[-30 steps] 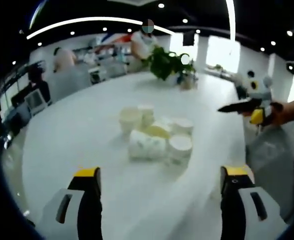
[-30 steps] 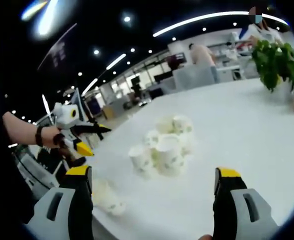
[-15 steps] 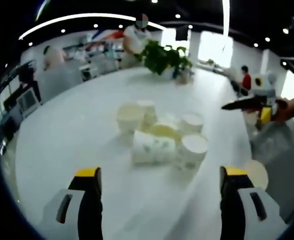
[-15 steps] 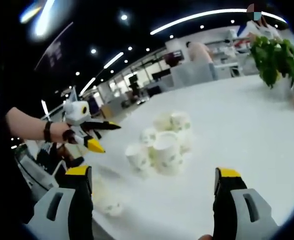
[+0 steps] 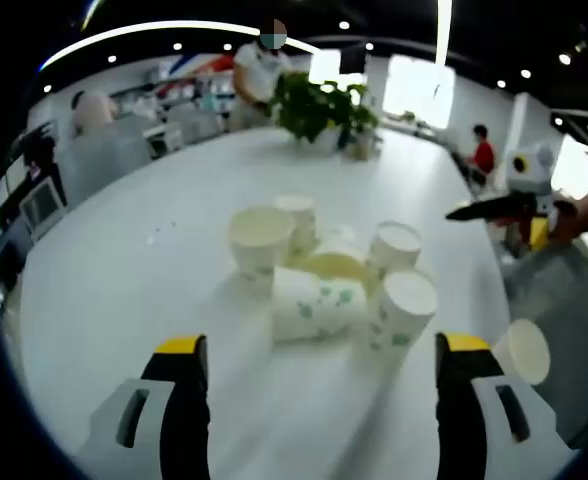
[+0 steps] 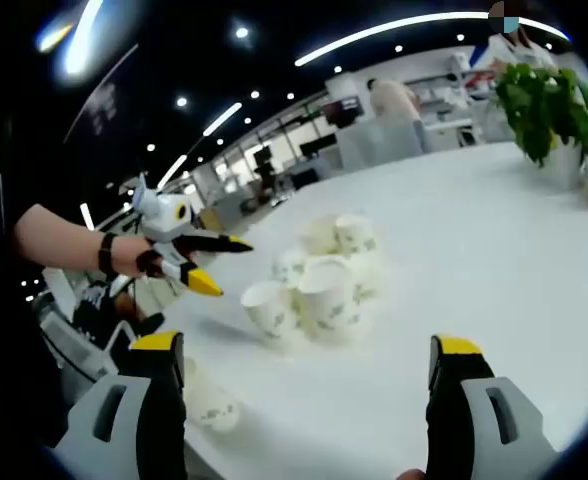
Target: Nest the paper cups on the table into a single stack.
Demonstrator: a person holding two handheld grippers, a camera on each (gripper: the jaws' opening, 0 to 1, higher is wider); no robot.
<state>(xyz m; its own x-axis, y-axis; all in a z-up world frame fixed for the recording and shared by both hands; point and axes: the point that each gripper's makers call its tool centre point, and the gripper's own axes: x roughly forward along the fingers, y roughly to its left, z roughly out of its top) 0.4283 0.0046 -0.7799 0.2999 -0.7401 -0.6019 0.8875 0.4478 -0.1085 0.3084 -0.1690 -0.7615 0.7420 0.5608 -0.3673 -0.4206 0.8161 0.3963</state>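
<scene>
Several white paper cups with green print cluster on the white table (image 5: 124,290). One cup (image 5: 314,303) lies on its side; upright cups (image 5: 261,240) (image 5: 402,310) stand around it. My left gripper (image 5: 320,345) is open, just short of the lying cup, nothing between its jaws. The right gripper view shows the same cluster (image 6: 324,285) with my left gripper (image 6: 199,262) held by a hand just left of it. My right gripper (image 6: 307,345) is open and empty, well back from the cluster, and appears at the right (image 5: 509,205) of the left gripper view.
One stray cup (image 6: 211,408) lies apart near the table edge, also seen at the right (image 5: 522,350) of the left gripper view. A potted plant (image 5: 314,105) stands at the far end. People and chairs are beyond the table.
My left gripper has moved forward, closer to the cluster; the cups look larger in its view. In the right gripper view it has advanced to the right. The cups have not moved.
</scene>
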